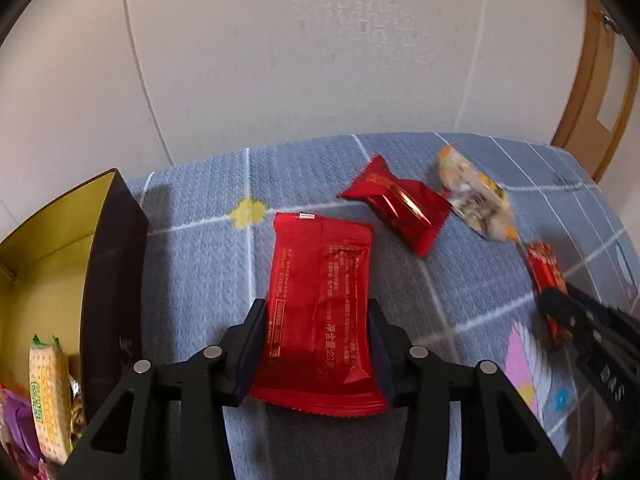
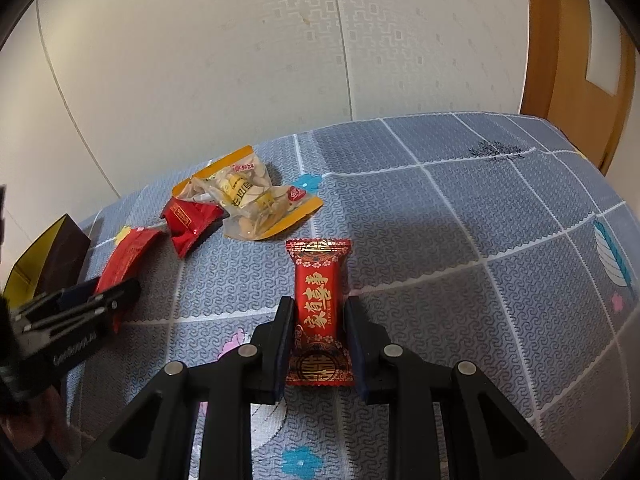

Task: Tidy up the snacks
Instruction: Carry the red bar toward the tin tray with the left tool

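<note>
Both tilted down: left gripper [image 1: 318,312] clamps red packet [image 1: 318,308], right gripper [image 2: 319,312] candy [image 2: 319,308].

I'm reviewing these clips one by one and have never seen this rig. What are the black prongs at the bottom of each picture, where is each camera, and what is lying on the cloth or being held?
No robot arm here: a person holds a two-finger gripper in each hand, with a fisheye camera on each looking along its fingers.

In the left wrist view, the left gripper has its pads against a flat red packet. In the right wrist view, the right gripper is shut on a small red and gold candy.

On the blue patterned cloth also lie a crumpled red wrapper and an orange-edged clear snack bag. At the left stands a dark box with a gold lining, already holding some snacks.
</note>
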